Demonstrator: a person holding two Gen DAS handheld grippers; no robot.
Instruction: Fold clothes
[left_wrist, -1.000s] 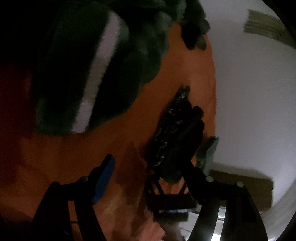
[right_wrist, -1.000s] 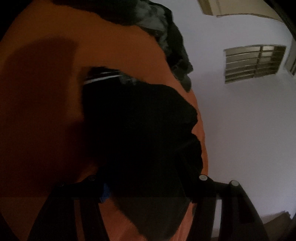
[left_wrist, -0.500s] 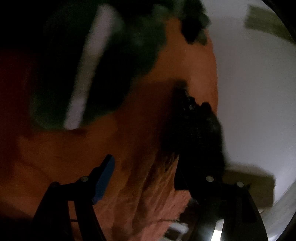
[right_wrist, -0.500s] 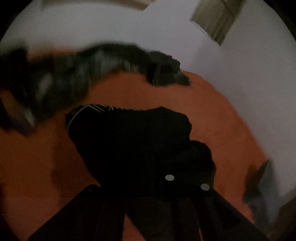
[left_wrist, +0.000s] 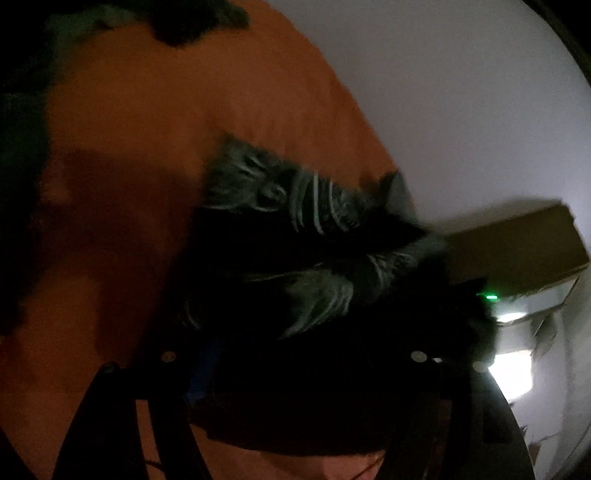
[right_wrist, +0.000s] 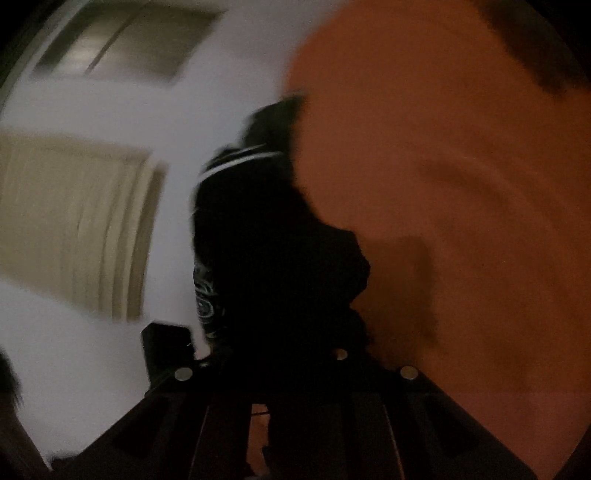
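In the left wrist view the left gripper (left_wrist: 295, 365) stands wide apart, its two dark fingers flanking a bunched black garment (left_wrist: 295, 266) with pale grey stripes; the cloth fills the gap between the jaws, though the gloom hides whether the pads actually press on it. Beyond that bundle the orange bed cover (left_wrist: 147, 147) spreads to the left and upward, and a dark green heap of clothes (left_wrist: 22, 147) sits along its far left edge. To the right, past the bed, a brown cardboard box (left_wrist: 517, 251) rests against the white wall (left_wrist: 461, 92). In the right wrist view the right gripper (right_wrist: 277, 363) is closed tight on the same black garment (right_wrist: 266, 251), which hangs up and away from the fingers, showing a white stripe near its top and a pale swirl print on its left side. The orange bed cover (right_wrist: 461, 184) fills the right of that view, and a blurred pale curtain (right_wrist: 66, 221) lies to the left.
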